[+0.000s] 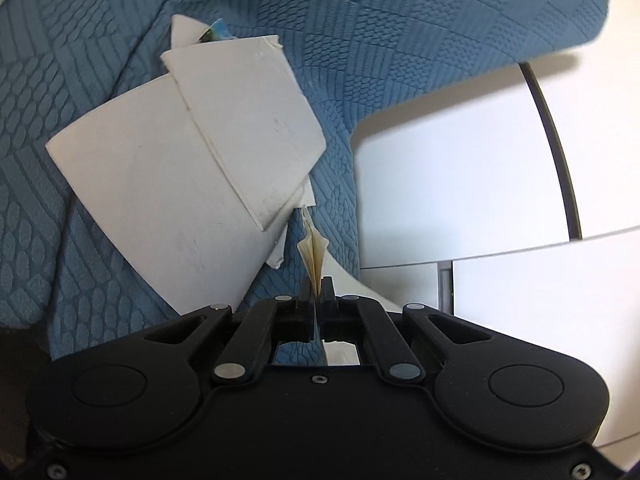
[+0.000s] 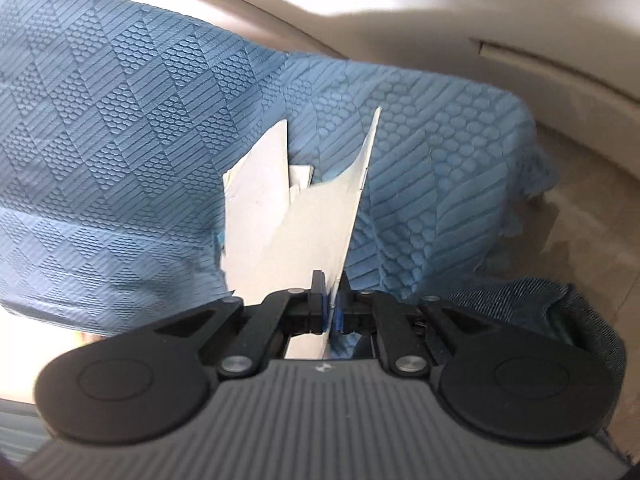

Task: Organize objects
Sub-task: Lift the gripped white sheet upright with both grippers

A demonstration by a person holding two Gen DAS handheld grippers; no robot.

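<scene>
A torn, flattened white cardboard box [image 1: 188, 184] hangs in the air over a blue textured cover [image 1: 100, 60]. My left gripper [image 1: 319, 290] is shut on a thin cardboard flap edge [image 1: 314, 254] at the box's lower right. My right gripper [image 2: 331, 296] is shut on another white panel of the same cardboard box [image 2: 316, 216], seen edge-on, with further flaps [image 2: 260, 184] spreading to the left. A coloured printed scrap [image 1: 216, 33] peeks out at the box's top.
The blue cover [image 2: 120, 120] drapes over a cushioned seat or sofa. White furniture panels [image 1: 460, 168] with a dark edge strip stand to the right in the left wrist view. Beige floor [image 2: 580, 208] and blue denim fabric [image 2: 520, 300] lie at the right.
</scene>
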